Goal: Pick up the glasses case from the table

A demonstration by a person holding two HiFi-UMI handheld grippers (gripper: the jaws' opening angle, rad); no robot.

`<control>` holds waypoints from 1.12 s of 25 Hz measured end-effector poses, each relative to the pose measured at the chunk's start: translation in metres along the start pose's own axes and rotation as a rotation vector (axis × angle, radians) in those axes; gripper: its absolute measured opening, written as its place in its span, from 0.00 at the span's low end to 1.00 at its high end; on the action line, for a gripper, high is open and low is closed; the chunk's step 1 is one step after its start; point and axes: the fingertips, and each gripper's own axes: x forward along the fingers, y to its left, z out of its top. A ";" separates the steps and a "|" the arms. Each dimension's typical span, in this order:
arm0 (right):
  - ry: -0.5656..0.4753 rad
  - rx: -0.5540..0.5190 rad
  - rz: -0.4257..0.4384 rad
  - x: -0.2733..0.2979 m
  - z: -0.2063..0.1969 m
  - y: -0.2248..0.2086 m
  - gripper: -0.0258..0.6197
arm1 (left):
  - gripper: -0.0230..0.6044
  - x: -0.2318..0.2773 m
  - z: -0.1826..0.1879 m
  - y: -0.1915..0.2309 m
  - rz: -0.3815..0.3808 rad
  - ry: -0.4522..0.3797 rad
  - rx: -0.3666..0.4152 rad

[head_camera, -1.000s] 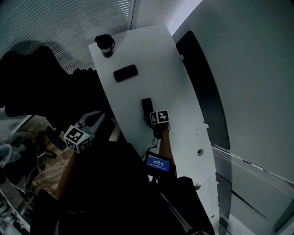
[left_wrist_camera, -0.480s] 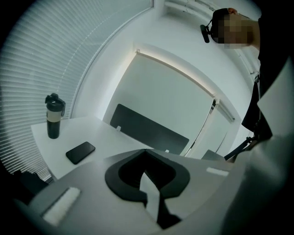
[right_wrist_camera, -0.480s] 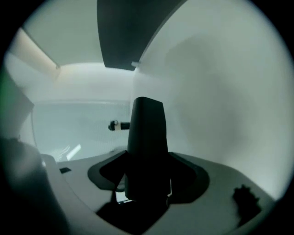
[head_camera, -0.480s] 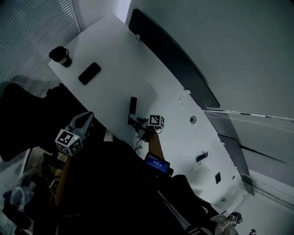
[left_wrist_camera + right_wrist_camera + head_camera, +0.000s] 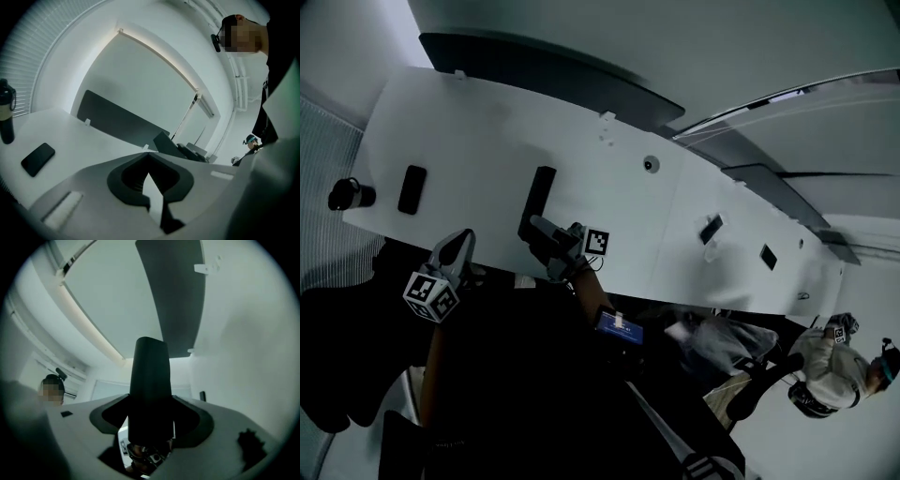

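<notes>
1. Right tool (image 5: 149, 404) is clamped on the lower end of the black case (image 5: 541, 192); the rest of the case sticks out past its jaws.
2. Seen from the head, the case lies left of centre over the white bench (image 5: 487, 122); whether it touches the bench is unclear.
3. Left tool (image 5: 146, 154) has its 2 jaw tips together, holding nothing, lower left off the bench's near edge.
4. Phone (image 5: 412, 189) and mug (image 5: 349, 195) sit at the far left.
</notes>
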 end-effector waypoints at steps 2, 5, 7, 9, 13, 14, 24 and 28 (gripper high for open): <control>-0.055 -0.059 0.077 -0.002 0.002 0.028 0.48 | 0.05 0.015 0.004 -0.008 -0.053 0.016 0.019; -0.087 -0.174 0.140 -0.011 0.003 0.064 0.48 | 0.05 0.035 0.009 -0.024 -0.115 0.031 0.052; -0.104 -0.234 0.148 -0.021 0.005 0.079 0.48 | 0.05 0.047 0.009 -0.033 -0.145 0.042 0.066; -0.131 -0.271 0.148 -0.029 0.007 0.089 0.48 | 0.05 0.056 0.007 -0.040 -0.168 0.059 0.078; -0.171 -0.335 0.160 -0.039 0.011 0.109 0.48 | 0.05 0.066 0.006 -0.054 -0.209 0.074 0.101; -0.174 -0.352 0.165 -0.040 0.013 0.114 0.48 | 0.05 0.068 0.007 -0.057 -0.218 0.073 0.108; -0.239 -0.419 0.191 -0.061 0.028 0.132 0.48 | 0.05 0.082 -0.001 -0.074 -0.264 0.101 0.127; -0.266 -0.425 0.182 -0.070 0.033 0.132 0.48 | 0.05 0.088 -0.003 -0.081 -0.281 0.109 0.134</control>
